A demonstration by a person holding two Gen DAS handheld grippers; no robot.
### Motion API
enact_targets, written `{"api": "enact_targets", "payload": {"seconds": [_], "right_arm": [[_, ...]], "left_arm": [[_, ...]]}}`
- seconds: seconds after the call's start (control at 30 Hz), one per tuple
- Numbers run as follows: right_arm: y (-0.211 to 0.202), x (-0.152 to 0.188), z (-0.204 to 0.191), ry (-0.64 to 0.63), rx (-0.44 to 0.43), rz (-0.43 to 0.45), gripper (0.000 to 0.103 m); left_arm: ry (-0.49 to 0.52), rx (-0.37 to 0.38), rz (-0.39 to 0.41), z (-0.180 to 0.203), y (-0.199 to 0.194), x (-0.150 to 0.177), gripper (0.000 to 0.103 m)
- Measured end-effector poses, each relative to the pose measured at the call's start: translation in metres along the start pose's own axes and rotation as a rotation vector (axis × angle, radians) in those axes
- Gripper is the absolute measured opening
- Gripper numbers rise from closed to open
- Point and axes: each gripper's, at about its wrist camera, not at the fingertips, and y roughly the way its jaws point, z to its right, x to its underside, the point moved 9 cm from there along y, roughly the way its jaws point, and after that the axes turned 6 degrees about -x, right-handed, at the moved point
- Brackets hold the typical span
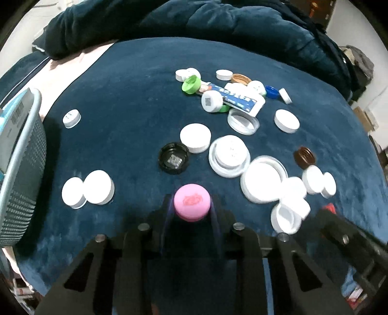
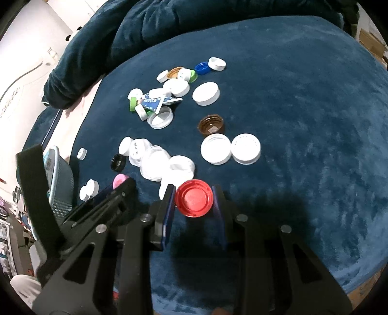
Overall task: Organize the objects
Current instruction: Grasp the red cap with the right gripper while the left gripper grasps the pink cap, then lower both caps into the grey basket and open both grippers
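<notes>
A pink cap sits top up between the fingers of my left gripper, which is shut on it just above the dark blue blanket. My right gripper is shut on a red cap held hollow side up. Seen from the right wrist, the left gripper stands close on the left with the pink cap at its tip. Part of the right gripper and a sliver of the red cap show at the lower right of the left wrist view.
Many loose caps lie on the blanket: several white ones, a black cap, a brown cap, green and blue caps, and a small blue-and-white box. A light blue mesh basket stands at the left. A bunched duvet lies behind.
</notes>
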Motion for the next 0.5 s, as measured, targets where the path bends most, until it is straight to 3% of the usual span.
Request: {"api": "enact_targets", "payload": {"seconds": [0.23,0.5], "right_arm": [[0.001,0.001,-0.032,-0.042,-0.021,0.006,0.031],[0.008,0.008,-0.090,-0.127,-0.054,-0.007,0.031]], "left_arm": [[-0.014,0.044,0.050,-0.022,-0.044,0.004,0.030],[-0.075,-0.003,0.124,-0.085,-0.091,-0.002,0.030]]}}
